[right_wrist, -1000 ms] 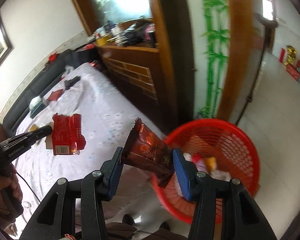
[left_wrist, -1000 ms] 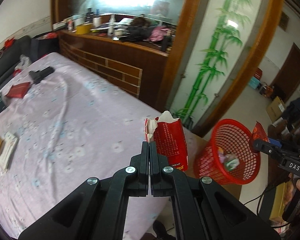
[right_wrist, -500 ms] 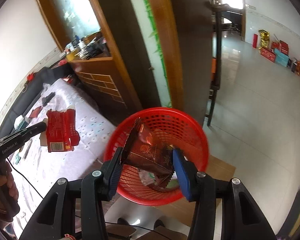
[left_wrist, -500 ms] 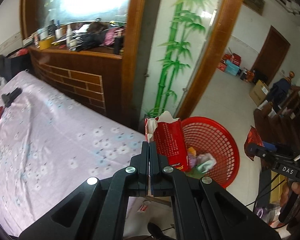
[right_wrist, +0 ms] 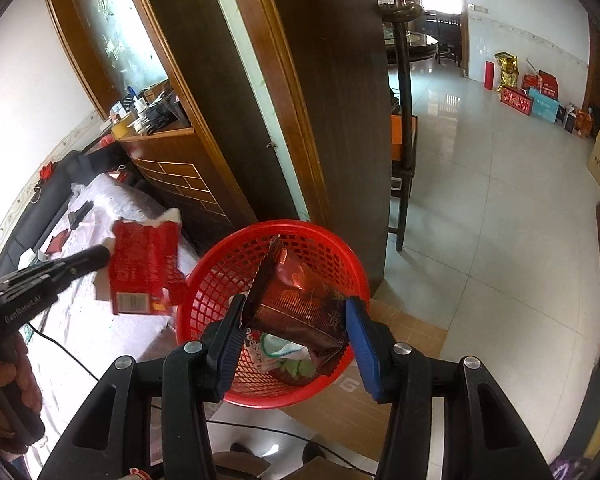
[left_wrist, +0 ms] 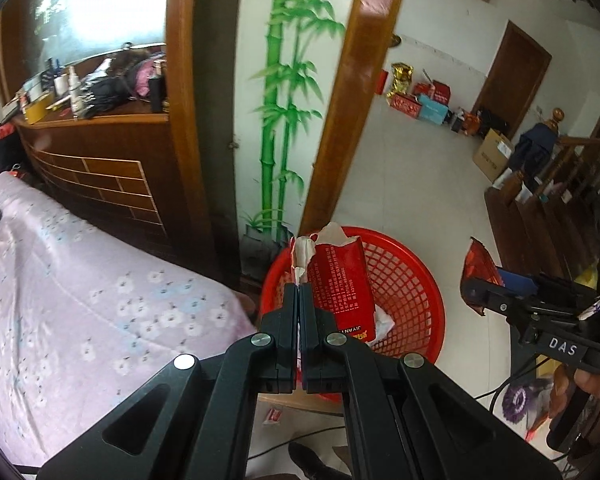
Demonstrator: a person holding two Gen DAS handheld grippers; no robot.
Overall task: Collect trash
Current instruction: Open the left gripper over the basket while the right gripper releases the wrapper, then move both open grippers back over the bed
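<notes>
**Both claws swung from bed to basket**

Both hands carried their trash off the bed (left_wrist: 80, 300) toward the red basket (right_wrist: 220, 268). Left gripper (left_wrist: 299, 292) was clenched on the torn red carton (left_wrist: 340, 280), basket just behind it. Right gripper (right_wrist: 296, 320) clamped the dark red wrapper (right_wrist: 300, 304) directly over the basket, scraps lying below.

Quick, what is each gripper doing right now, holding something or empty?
Left gripper: shut on the torn red carton.
Right gripper: shut on the dark red foil wrapper, over the red basket.
</notes>
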